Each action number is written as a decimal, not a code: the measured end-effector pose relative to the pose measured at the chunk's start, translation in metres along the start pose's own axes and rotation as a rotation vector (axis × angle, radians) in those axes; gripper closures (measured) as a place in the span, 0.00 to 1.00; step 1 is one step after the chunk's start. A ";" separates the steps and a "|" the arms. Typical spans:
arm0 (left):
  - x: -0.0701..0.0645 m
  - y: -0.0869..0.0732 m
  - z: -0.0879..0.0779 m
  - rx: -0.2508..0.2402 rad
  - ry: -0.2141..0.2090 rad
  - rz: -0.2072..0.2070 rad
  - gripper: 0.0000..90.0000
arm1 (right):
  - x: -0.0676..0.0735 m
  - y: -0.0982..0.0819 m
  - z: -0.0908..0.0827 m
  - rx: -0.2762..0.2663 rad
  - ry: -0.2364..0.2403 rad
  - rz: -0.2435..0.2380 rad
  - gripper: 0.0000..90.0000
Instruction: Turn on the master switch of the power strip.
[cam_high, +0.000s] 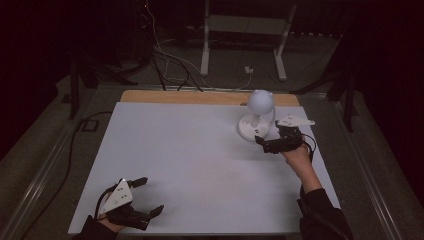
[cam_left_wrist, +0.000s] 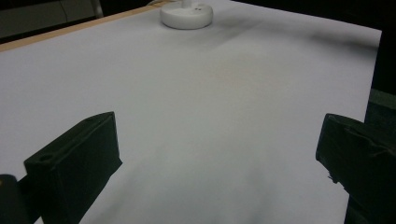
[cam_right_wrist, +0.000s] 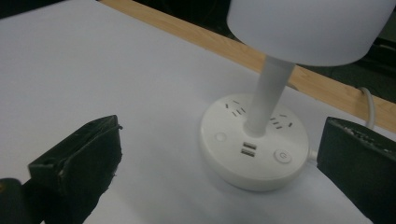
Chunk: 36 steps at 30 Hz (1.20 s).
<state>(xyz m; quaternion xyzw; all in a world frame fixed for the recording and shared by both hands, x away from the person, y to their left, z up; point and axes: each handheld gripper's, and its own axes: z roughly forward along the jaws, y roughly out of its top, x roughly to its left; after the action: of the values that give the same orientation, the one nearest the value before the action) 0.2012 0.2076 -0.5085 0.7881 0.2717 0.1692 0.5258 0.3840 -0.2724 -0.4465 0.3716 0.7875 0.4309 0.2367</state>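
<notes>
So the right gripper (cam_high: 276, 145) is sitting just beside the lamp (cam_high: 258, 114) at the far right of the table (cam_high: 175, 160), jaws spread wide and holding nothing. The lamp base is lying just to the left and slightly far side of the gripper in the high view. In the right gripper view the base (cam_right_wrist: 254, 147) is sitting dead ahead between the two jaws, with the power button (cam_right_wrist: 281, 156) facing the gripper on the near right of the disc.

The lamp's long axis is running straight up: thin stem (cam_right_wrist: 268, 95) standing upright out of the middle of the base, shade (cam_right_wrist: 310, 28) on top. My guess is the next move is either poking that button or closing on the stem, and either way the right hand is the one to do it since it's practically there already.

The left gripper (cam_high: 137, 200) is hanging out at the near left corner, well apart from the lamp, jaws also spread and empty. In its own view the base (cam_left_wrist: 187, 15) is way off at the far edge.

Count:
- one lamp
- two grippers
- two USB ports (cam_right_wrist: 248, 149) on the base
- two sets of socket slots on top, one either side of the stem
- one small round button (cam_right_wrist: 219, 137) on the left
</notes>
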 end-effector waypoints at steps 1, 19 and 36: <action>0.000 0.000 0.000 0.001 0.000 0.001 0.00 | -0.001 0.000 0.002 0.003 -0.006 -0.002 0.00; -0.001 0.000 0.000 0.000 -0.003 0.001 0.00 | -0.023 -0.005 0.033 0.015 -0.054 0.075 0.00; 0.000 -0.001 0.002 0.003 -0.006 -0.002 0.00 | -0.032 -0.010 0.048 0.022 -0.178 0.134 0.30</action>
<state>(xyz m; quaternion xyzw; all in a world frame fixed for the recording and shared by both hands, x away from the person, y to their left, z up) 0.2020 0.2066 -0.5097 0.7892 0.2713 0.1659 0.5254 0.4331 -0.2769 -0.4786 0.4626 0.7416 0.4023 0.2724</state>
